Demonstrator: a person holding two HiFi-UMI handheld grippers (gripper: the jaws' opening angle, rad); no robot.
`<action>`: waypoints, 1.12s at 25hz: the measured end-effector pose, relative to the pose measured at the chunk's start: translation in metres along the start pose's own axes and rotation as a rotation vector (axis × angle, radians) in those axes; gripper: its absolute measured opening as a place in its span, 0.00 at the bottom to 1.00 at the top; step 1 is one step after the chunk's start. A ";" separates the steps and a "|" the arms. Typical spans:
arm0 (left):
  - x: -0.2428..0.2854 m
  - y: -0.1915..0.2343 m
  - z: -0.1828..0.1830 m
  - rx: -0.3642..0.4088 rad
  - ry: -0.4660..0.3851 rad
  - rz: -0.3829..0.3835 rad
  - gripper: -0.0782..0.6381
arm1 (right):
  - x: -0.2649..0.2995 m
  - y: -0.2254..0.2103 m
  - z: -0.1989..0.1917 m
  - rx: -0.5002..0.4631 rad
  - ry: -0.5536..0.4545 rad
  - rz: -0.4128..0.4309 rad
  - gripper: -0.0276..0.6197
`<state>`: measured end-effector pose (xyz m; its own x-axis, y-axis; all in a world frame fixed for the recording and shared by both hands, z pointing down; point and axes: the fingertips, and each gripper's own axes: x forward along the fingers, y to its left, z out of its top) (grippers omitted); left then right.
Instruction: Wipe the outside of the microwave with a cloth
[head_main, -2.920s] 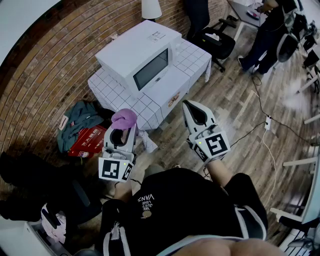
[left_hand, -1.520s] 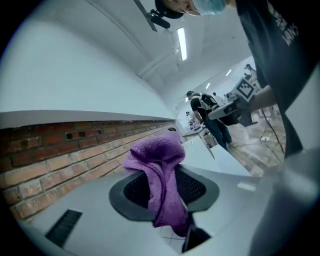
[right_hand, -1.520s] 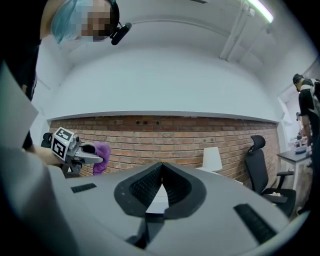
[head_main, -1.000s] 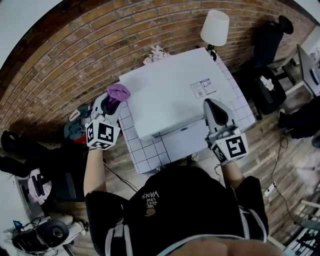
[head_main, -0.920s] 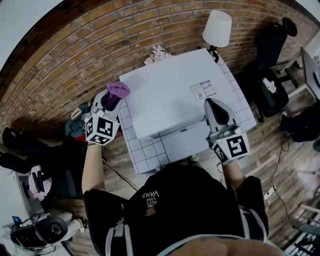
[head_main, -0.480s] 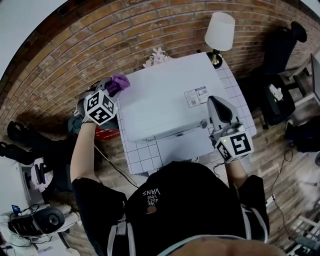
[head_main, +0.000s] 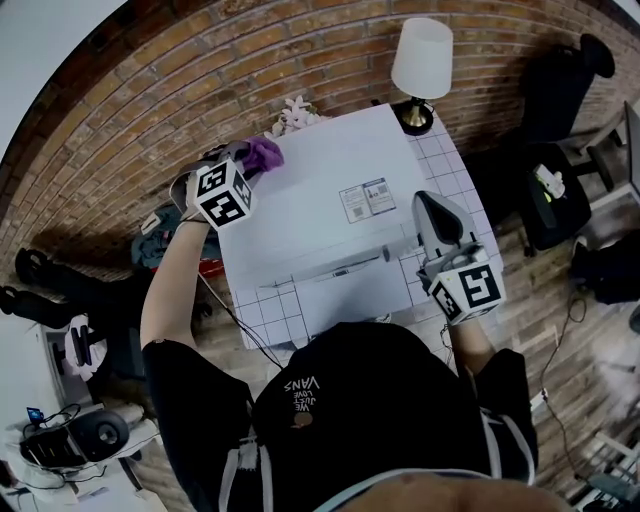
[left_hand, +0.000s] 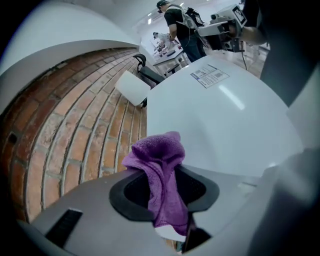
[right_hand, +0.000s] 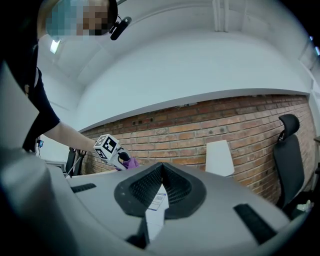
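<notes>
Pinched purple cloth (head_main: 263, 153) in left claw (head_main: 247, 162), with a bunched fold sticking out past the tips and a tail hanging back between the pads. Held it at the back-left corner of the white microwave (head_main: 320, 225), over the top panel, just beside the brick wall (head_main: 130, 110). Could not confirm contact between cloth and panel from any view.

Held right claw (head_main: 428, 205) pressed together at the tips, gripping nothing, with only a thin sliver lower down showing the white top. Placed it at the microwave's right edge, near the front, above the white-tiled desk (head_main: 447, 165); could not tell touching or apart. Pointed it across the top toward the left claw.

Noted printed label (head_main: 365, 198) on the top panel, right of centre, between the two claws. Noted white-shaded lamp (head_main: 421, 60) at the desk's back-right corner, near the wall. Noted black office chair (head_main: 565, 80) to the right, well apart from the desk. Noted heap of clothes (head_main: 155, 245) on the floor left of the desk. Saw another person (left_hand: 180, 25) standing far back in the left gripper view.
</notes>
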<state>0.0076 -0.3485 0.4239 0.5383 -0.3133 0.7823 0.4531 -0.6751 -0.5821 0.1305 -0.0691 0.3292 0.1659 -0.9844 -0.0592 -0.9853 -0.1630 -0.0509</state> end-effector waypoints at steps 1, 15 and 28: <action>0.005 0.001 0.015 0.018 -0.007 -0.008 0.30 | -0.002 -0.005 0.000 0.005 -0.001 -0.002 0.04; 0.071 0.016 0.226 0.213 -0.165 -0.094 0.30 | -0.039 -0.059 -0.005 0.037 -0.002 -0.075 0.04; 0.035 0.014 0.180 0.223 -0.174 -0.073 0.30 | -0.022 -0.035 -0.005 0.023 0.020 -0.073 0.04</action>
<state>0.1613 -0.2488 0.4031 0.6034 -0.1373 0.7856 0.6298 -0.5222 -0.5750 0.1614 -0.0422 0.3377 0.2358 -0.9712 -0.0345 -0.9695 -0.2327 -0.0771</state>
